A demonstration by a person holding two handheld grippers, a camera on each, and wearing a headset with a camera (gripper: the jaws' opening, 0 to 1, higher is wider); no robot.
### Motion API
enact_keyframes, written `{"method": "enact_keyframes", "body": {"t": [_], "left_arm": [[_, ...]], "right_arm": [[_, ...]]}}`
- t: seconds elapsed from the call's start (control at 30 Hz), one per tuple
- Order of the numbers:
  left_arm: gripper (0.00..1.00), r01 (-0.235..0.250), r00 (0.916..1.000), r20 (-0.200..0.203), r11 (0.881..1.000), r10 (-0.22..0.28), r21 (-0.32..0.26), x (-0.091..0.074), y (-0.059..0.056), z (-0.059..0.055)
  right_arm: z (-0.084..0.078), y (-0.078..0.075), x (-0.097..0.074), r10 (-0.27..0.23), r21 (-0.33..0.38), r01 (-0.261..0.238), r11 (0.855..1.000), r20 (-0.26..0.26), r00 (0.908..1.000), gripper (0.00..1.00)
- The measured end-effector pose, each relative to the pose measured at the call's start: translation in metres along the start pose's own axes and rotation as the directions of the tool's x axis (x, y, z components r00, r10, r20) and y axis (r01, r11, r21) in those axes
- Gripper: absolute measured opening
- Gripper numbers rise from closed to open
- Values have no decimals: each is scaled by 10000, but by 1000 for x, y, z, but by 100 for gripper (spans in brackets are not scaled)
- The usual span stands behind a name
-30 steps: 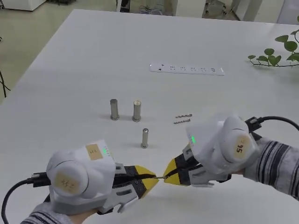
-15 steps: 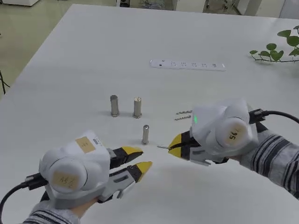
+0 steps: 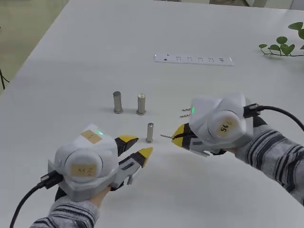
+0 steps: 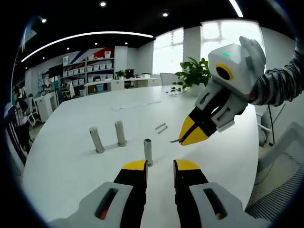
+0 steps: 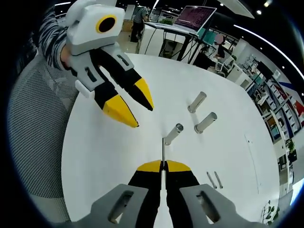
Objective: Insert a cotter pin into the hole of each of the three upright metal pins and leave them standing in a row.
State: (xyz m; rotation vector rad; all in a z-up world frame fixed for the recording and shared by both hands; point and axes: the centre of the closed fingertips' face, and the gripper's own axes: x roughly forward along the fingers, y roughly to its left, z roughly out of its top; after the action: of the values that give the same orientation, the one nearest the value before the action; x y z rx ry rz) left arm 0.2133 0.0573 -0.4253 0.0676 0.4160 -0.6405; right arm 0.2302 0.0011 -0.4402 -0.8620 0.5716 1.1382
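Right gripper view: we see the yellow-tipped right gripper [image 5: 162,166] pinching a thin, silvery wire cotter pin [image 5: 163,148]. Its long axis points straight ahead at the top of the nearest short, smooth, grey cylindrical steel pin [image 5: 174,133], upright just beyond its tip on the matt white table [image 5: 95,156]. The yellow-tipped left gripper [image 5: 144,117], jaws spread and empty, flanks that steel pin opposite.
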Motion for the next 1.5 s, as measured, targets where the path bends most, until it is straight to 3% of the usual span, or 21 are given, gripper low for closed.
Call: {"method": "enact_keyframes", "body": {"t": [0.2, 0.43, 0.83, 1.2, 1.5], "left_arm": [[17, -231, 9997, -123, 9994, 227, -271, 11, 5, -3], [16, -395, 9986, -352, 9992, 392, -72, 26, 9, -8], [14, -423, 9976, -559, 9986, 404, -328, 46, 15, -10], [11, -335, 9965, -761, 9994, 335, 8, 65, 18, -8], [9, -436, 9948, -921, 9990, 445, 118, 70, 19, -13]], "right_arm": [[1, -8, 6, -124, 196, 123, 9997, 64, 9999, 0], [3, -16, 13, -214, 457, 209, 9987, 95, 9997, 0], [2, -20, 24, -136, 568, 134, 9983, 24, 9999, 0], [2, -22, 28, -8, 603, 9, 9982, -14, 10000, 0], [4, -20, 28, 133, 499, -131, 9987, -38, 9999, 0]]}}
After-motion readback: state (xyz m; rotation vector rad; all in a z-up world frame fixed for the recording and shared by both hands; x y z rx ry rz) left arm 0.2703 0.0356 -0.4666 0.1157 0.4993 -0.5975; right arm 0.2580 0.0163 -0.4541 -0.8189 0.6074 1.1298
